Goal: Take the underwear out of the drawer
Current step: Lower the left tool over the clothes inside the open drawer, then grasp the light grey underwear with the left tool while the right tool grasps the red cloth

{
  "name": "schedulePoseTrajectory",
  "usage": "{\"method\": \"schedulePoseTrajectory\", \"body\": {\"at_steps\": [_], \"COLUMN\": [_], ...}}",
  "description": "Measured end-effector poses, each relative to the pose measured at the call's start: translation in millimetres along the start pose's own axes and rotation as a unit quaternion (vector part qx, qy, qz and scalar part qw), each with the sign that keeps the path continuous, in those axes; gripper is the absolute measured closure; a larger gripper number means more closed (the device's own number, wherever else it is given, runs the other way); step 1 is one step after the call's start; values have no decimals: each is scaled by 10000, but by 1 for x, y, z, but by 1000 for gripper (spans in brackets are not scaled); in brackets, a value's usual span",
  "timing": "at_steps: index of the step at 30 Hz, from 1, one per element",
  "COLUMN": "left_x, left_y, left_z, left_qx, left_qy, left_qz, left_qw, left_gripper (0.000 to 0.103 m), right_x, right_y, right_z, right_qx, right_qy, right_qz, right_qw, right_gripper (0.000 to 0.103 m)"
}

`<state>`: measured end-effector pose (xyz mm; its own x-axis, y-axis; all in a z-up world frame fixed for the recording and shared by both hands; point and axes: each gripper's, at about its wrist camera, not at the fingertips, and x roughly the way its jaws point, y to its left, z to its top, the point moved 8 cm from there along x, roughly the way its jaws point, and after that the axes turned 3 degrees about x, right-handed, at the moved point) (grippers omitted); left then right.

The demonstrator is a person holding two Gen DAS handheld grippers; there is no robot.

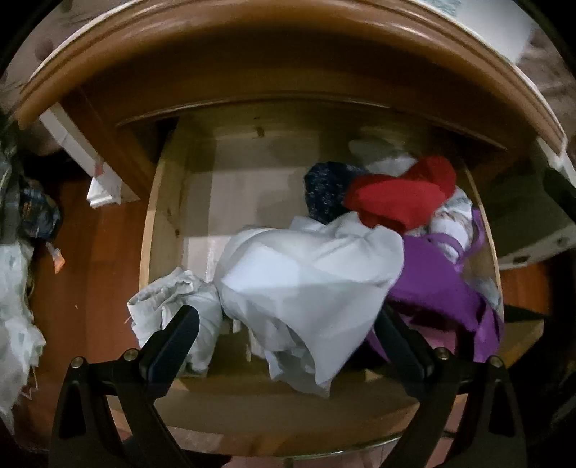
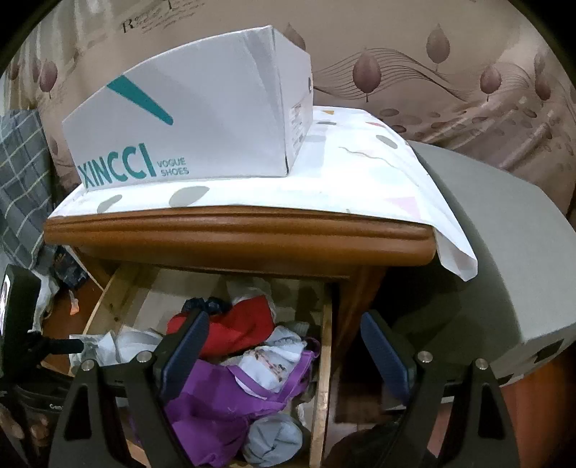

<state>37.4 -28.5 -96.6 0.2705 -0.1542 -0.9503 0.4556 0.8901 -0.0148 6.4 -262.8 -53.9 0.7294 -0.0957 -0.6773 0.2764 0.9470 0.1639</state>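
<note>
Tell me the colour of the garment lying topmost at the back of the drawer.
Red, clearest in the left wrist view.

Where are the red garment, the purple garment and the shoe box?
red garment [image 1: 396, 203]: left wrist view, middle of its folded front.
purple garment [image 2: 212, 399]: right wrist view, its broad front panel.
shoe box [image 2: 201, 118]: right wrist view, its long printed side.

On the white shoe box [image 2: 201, 118] that stands on the covered cabinet top, you can read "XINCCI" in big teal letters, and beside it, smaller, "VOGUE SHOES". The small label on the box end is too blurred for you to read. On the wallpaper [image 2: 144, 21] above, you see script writing, but only a capital "R" is clear.
</note>
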Motion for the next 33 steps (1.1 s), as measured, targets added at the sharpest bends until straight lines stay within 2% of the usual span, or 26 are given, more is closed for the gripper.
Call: {"method": "schedulePoseTrajectory", "body": {"at_steps": [3, 10, 13, 15, 16, 21, 24, 27, 30, 33], "left_x": [7, 33, 42, 48, 49, 47, 40, 33, 24, 11], "left_y": [3, 7, 4, 4, 4, 5, 4, 3, 3, 3], "left_z": [-2, 4, 5, 3, 3, 3, 3, 4, 6, 4], "left_qx": [154, -241, -430, -541, -573, -755, -645, -597, -600, -592], "left_qy": [45, 402, 524, 708, 709, 657, 535, 426, 337, 198], "left_qz": [254, 103, -227, -266, -356, -622, -618, -749, -891, -1010], "left_qw": [9995, 9988, 9974, 9957, 9952, 9930, 9946, 9945, 9936, 9929], "left_gripper": [6, 9, 29, 47, 49, 73, 85, 94, 97, 98], "right_x": [1, 6, 9, 9, 10, 17, 18, 20, 24, 32], "right_y": [0, 6, 8, 9, 10, 25, 40, 54, 66, 74], "right_z": [1, -5, -7, -8, -8, -17, -22, -27, -32, -35], "right_qx": [40, -148, -195, -286, -347, -815, -1211, -1634, -1949, -2034], "right_qy": [16, 104, 163, 158, 161, 378, 472, 554, 696, 961], "right_qz": [18, -8, -15, -66, -82, 51, 189, 209, 278, 618], "right_qw": [10000, 9998, 9997, 9994, 9992, 9959, 9913, 9848, 9779, 9724], "right_gripper": [15, 15, 15, 15, 15, 15, 15, 15, 15, 15]}}
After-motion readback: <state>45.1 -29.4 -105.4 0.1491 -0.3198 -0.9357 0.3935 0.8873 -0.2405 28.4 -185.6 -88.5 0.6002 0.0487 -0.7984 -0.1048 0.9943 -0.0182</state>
